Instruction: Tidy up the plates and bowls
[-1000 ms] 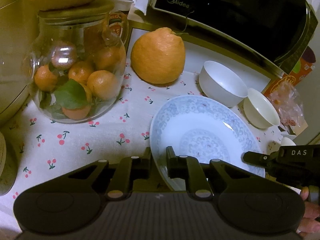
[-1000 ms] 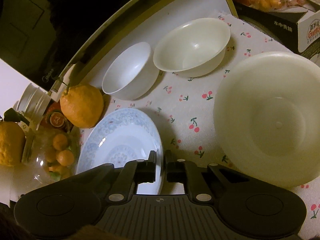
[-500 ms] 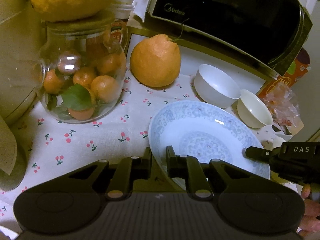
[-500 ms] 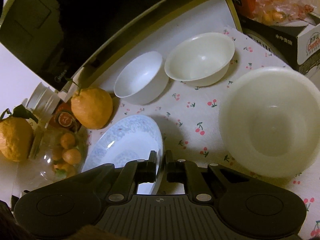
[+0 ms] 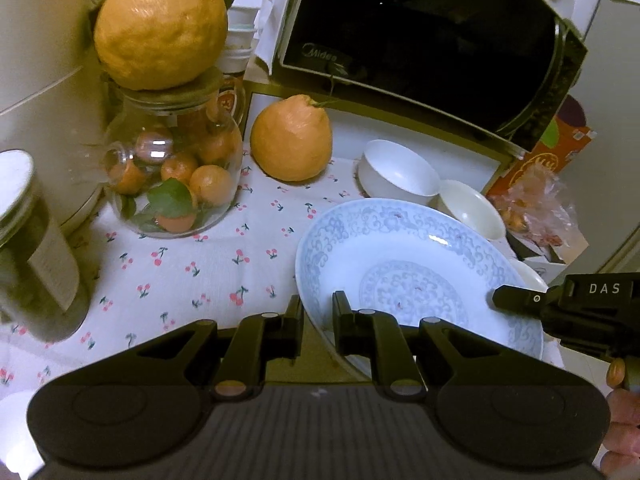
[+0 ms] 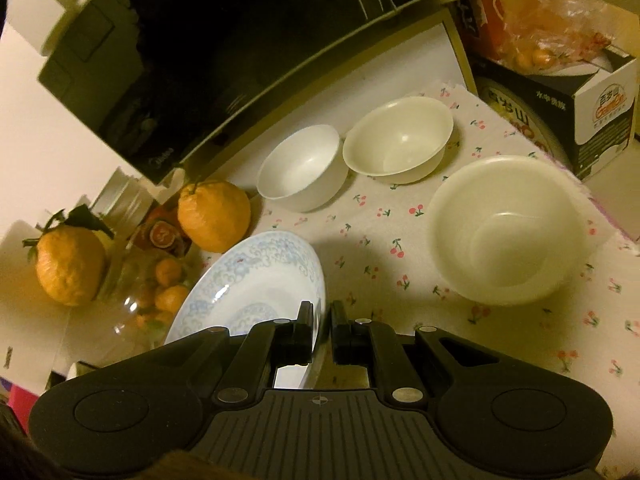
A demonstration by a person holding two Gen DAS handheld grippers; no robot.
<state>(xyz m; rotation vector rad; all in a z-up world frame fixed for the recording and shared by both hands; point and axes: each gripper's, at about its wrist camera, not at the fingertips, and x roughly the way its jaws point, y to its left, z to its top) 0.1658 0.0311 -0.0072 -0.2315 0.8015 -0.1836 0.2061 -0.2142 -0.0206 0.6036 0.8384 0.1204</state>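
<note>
A blue-patterned white plate (image 5: pixel 416 268) hangs above the cherry-print cloth, held by both grippers. My left gripper (image 5: pixel 318 320) is shut on its near left rim. My right gripper (image 6: pixel 321 334) is shut on the opposite rim of the plate (image 6: pixel 248 280); its black body (image 5: pixel 568 312) shows at the right of the left wrist view. A white bowl (image 6: pixel 302 168) and a cream bowl (image 6: pixel 400 138) sit side by side near the microwave. A larger cream bowl (image 6: pixel 506 228) rests to their right.
A black microwave (image 5: pixel 420 36) stands at the back. A big orange citrus (image 5: pixel 292 144) lies in front of it. A glass jar of small oranges (image 5: pixel 172 172) carries another citrus (image 5: pixel 160 24). A lidded jar (image 5: pixel 28 248) is at left, a fruit box (image 6: pixel 560 92) at right.
Both grippers have risen with the plate between them, lifting it off the cloth. The bowls and fruit have not moved.
</note>
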